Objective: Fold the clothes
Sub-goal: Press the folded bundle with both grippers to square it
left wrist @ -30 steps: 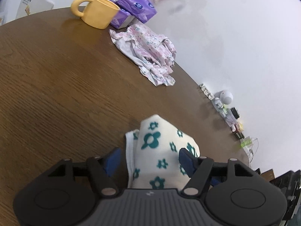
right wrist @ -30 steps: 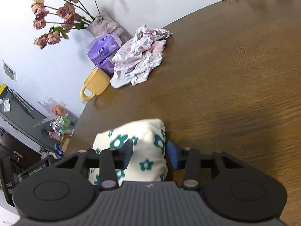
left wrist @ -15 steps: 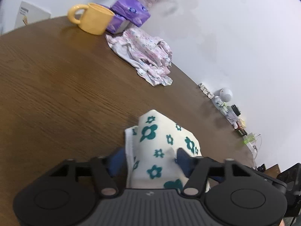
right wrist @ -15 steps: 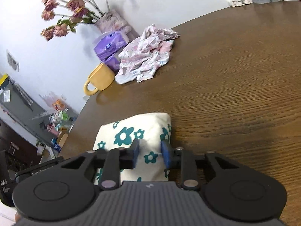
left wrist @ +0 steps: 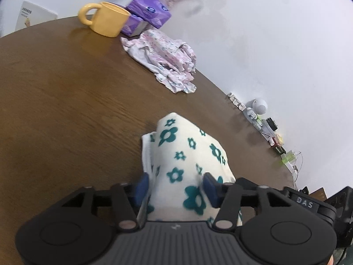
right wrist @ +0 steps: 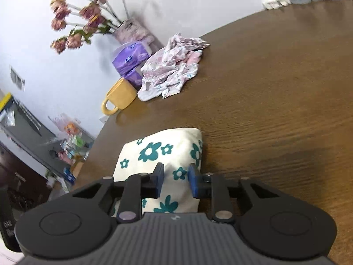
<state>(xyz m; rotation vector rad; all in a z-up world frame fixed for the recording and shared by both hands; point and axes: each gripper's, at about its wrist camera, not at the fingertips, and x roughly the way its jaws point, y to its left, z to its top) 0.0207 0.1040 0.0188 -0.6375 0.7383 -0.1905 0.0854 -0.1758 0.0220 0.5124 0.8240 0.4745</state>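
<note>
Both grippers have closed since a second ago: left gripper (left wrist: 175,184) and right gripper (right wrist: 175,179) pinch the cream floral garment (right wrist: 163,154), with bare table (right wrist: 275,101) between it and the pink garment (right wrist: 174,66).

Folded cloth (left wrist: 187,154) on the table's (left wrist: 66,110) near edge; crumpled garment (left wrist: 163,59) beyond, beside mug (left wrist: 108,19).

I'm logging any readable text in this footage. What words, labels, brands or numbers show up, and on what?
"DAS": white letters on the black device at the right edge of the left wrist view.
Purple tissue packs: round blue logos, too small to read.
White box behind the table: small dark print, unreadable.
Black device at the left edge of the right wrist view: lettering cut off and blurred.
Cream floral garment: no text.
</note>
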